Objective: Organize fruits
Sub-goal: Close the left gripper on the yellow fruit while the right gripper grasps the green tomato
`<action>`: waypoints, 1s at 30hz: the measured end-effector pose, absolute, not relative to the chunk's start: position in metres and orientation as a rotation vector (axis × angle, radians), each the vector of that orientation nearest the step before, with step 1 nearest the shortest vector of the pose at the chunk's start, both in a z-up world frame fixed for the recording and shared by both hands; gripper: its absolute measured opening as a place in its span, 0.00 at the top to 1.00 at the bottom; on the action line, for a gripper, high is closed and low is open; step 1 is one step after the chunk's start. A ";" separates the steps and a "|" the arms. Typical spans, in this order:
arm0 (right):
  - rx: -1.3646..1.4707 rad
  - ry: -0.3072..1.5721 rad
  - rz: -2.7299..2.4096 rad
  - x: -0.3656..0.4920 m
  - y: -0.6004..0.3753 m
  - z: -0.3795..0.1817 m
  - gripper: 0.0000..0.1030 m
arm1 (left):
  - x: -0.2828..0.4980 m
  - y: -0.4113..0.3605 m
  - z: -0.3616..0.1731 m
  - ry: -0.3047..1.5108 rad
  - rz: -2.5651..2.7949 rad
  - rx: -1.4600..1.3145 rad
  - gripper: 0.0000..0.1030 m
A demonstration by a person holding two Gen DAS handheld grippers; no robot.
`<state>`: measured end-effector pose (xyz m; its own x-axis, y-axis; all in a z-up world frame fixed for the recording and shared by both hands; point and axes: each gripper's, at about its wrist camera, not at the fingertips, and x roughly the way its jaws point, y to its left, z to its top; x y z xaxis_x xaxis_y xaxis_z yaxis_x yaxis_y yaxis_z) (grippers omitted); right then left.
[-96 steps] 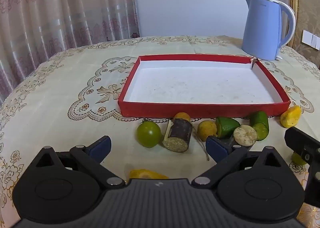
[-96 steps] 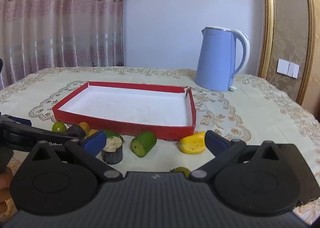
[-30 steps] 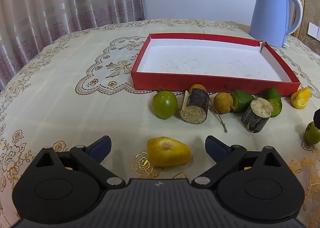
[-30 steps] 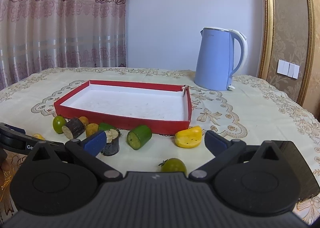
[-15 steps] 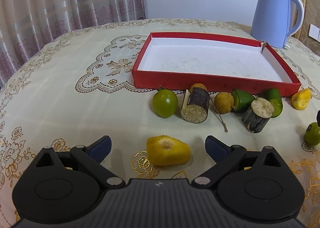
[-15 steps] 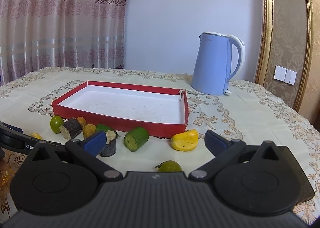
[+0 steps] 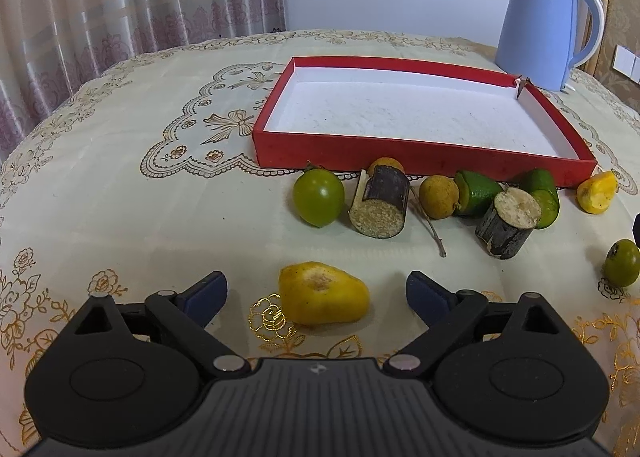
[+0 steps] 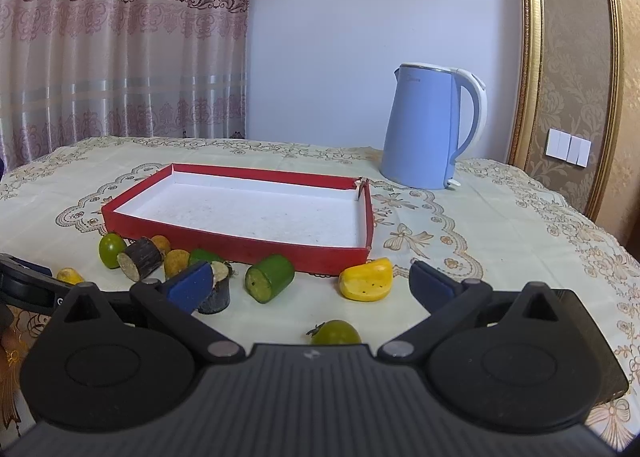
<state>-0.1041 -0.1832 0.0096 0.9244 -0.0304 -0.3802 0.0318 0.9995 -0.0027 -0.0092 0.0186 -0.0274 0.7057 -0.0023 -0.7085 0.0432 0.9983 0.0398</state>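
Our left hand-held gripper (image 7: 316, 291) stands wide, holding nothing; between its blue pads lies a smooth yellow mango-shaped piece (image 7: 323, 293), long axis crosswise, narrower end to the right; ahead, a glossy green tomato (image 7: 318, 197), two bark-skinned cane cylinders, one lying (image 7: 380, 203) cut face toward us, one tilted (image 7: 507, 223). Beyond them sits the shallow red cardboard tray (image 7: 420, 158), white inside, empty, on the embroidered worktop (image 7: 120, 193). Our right hand-held gripper (image 8: 306, 283) is also wide and empty; just before it a small green tomato (image 8: 335, 332), farther a cut cucumber cylinder (image 8: 270, 277) pointing toward us and left; a yellow wedge (image 8: 366, 279) right of it.
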 end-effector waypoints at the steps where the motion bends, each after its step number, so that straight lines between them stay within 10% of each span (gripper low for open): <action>1: 0.004 0.390 -0.032 -0.104 -0.183 0.010 0.00 | -0.009 0.019 -0.028 0.788 -0.028 0.053 0.08; 8: 0.005 0.389 -0.031 -0.105 -0.184 0.010 0.00 | -0.010 0.017 -0.026 0.792 -0.053 0.047 0.20; 15: 0.009 0.391 -0.032 -0.104 -0.185 0.009 0.00 | -0.014 0.009 -0.023 0.766 -0.048 0.095 0.60; 30: 0.038 0.449 0.011 -0.100 -0.197 -0.006 0.10 | -0.022 0.013 -0.008 0.698 -0.038 0.116 0.60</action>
